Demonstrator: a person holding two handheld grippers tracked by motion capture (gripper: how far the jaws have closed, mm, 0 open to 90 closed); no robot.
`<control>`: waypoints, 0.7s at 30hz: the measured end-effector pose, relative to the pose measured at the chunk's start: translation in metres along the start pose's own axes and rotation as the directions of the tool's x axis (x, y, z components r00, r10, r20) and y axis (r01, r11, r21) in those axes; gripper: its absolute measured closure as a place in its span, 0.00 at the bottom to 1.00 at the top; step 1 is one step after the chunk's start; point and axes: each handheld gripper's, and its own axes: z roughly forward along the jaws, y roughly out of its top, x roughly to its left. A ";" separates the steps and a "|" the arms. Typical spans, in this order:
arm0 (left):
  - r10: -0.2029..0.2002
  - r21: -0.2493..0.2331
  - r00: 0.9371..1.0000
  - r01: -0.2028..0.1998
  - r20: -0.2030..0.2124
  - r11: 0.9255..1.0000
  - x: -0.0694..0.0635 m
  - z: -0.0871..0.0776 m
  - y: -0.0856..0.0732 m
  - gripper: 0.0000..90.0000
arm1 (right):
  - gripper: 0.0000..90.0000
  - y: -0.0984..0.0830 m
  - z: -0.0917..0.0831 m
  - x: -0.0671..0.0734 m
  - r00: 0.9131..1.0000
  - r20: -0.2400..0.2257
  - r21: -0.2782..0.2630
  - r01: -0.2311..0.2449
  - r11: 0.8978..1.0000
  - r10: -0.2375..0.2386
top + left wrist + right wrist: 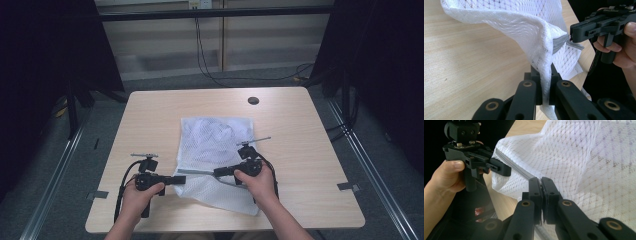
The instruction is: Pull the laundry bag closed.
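On the near side of the wooden table (150, 107) lies a white mesh bag (212, 137), its corner pinched in the left gripper (545, 75) and its grey zipper (517, 171) pinched by the right gripper (541, 182), so the next move is probably a steady pull along the zipper.

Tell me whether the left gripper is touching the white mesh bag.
Touching. In the left gripper view, the left gripper has its jaws shut on a fold of the white mesh bag, fabric pinched between them.

The mesh bag (215, 150) hides its contents; the zipper (519, 171) pull sits behind the right tool (541, 182).
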 end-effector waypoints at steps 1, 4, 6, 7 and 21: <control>0.003 0.001 1.000 -0.003 0.000 1.000 0.000 0.000 0.000 0.99 | 0.97 0.000 0.000 0.000 1.000 0.000 -0.003 0.004 1.000 -0.004; 0.000 0.003 1.000 0.000 0.004 1.000 0.000 0.000 0.000 0.99 | 0.97 -0.001 -0.001 -0.001 1.000 0.001 -0.003 0.003 1.000 -0.003; 0.000 0.002 1.000 0.000 0.002 1.000 0.000 0.000 0.000 0.99 | 0.97 -0.001 -0.002 -0.002 1.000 -0.002 -0.003 0.002 1.000 -0.002; 0.000 0.001 1.000 0.000 -0.001 1.000 0.000 0.000 0.000 0.99 | 0.97 -0.001 -0.002 -0.002 1.000 0.000 -0.004 0.001 1.000 -0.001; -0.005 0.000 1.000 0.005 -0.004 1.000 0.001 -0.002 0.000 0.99 | 0.97 -0.002 -0.009 -0.005 1.000 0.010 -0.010 0.000 1.000 0.000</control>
